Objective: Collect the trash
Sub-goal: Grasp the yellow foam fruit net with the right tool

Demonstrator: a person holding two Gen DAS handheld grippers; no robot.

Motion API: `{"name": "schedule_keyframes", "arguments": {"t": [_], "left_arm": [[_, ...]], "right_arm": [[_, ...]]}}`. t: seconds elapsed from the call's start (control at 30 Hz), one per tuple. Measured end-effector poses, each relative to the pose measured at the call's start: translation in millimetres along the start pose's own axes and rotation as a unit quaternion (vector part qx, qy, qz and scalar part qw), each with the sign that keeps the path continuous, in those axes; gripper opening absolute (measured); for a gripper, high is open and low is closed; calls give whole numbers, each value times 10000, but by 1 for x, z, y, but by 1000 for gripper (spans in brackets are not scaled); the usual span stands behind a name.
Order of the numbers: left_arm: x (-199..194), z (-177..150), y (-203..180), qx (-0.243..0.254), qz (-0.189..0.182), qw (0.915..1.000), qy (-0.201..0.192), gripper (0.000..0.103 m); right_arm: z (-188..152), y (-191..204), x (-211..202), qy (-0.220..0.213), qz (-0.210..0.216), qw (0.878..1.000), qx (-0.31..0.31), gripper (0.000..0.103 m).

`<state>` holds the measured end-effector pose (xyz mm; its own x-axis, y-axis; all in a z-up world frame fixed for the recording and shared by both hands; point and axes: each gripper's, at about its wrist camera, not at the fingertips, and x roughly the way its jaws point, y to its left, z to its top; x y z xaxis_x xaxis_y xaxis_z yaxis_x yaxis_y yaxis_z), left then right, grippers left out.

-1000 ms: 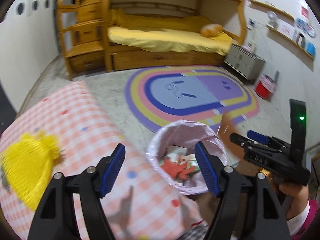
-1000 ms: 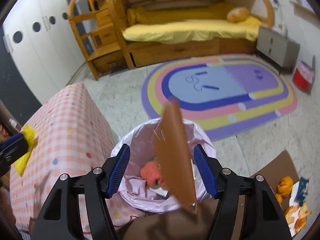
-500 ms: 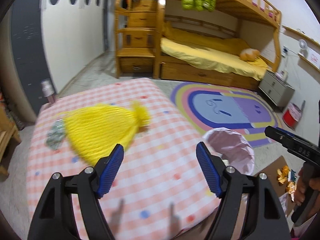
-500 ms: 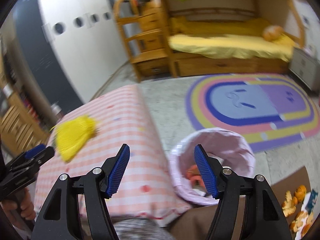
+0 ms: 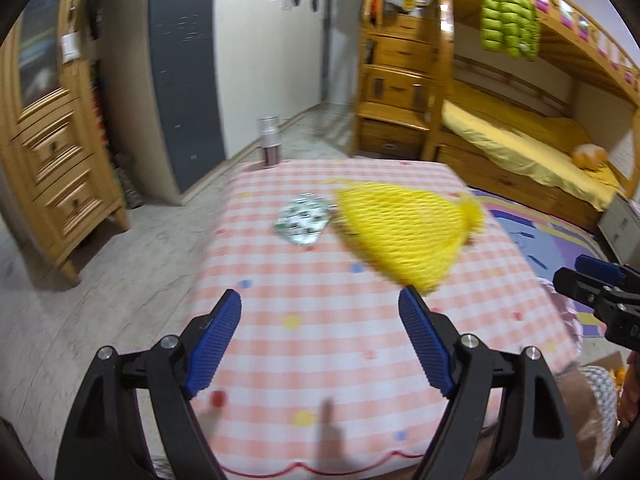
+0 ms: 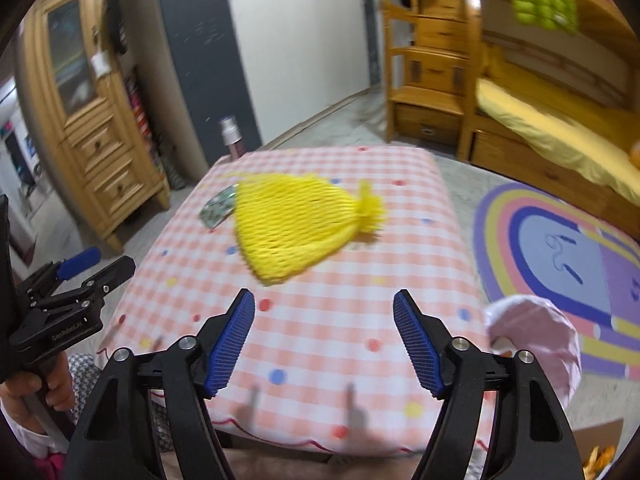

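Two open grippers over one checked table

One table [image 5: 360, 352], one pink-lined bin [image 6: 536, 336] by its edge, one yellow net bag [image 5: 404, 228], one small wrapper [image 5: 304, 220] touching it. Left gripper [image 5: 320, 344] and right gripper [image 6: 324, 340] have just been opening wider, holding nothing. Bare cloth lies under them.

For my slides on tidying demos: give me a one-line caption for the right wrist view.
Open right tool above a checked table bearing a yellow net and a wrapper, lined bin alongside.

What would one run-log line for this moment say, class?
left gripper: open, empty | right gripper: open, empty | yellow net bag, green wrapper: on checked table
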<state>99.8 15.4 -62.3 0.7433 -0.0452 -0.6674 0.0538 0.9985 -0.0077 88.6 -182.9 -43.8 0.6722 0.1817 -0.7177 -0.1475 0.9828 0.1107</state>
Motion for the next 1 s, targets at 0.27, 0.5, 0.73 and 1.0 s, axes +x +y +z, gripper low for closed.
{"name": "schedule_keyframes", "arguments": {"t": [0.27, 0.5, 0.73, 1.0], "left_arm": [[29, -2, 39, -174, 236, 9993, 227, 82], [69, 1, 55, -204, 220, 9984, 485, 82], [93, 10, 60, -186, 96, 9980, 590, 82], [104, 19, 42, 15, -55, 9981, 613, 83]], "right_arm": [[10, 39, 56, 267, 17, 9986, -447, 68], [20, 72, 123, 557, -221, 9912, -1182, 62], [23, 78, 155, 749, -534, 9828, -1602, 38], [42, 53, 77, -96, -196, 9953, -945, 11]]}}
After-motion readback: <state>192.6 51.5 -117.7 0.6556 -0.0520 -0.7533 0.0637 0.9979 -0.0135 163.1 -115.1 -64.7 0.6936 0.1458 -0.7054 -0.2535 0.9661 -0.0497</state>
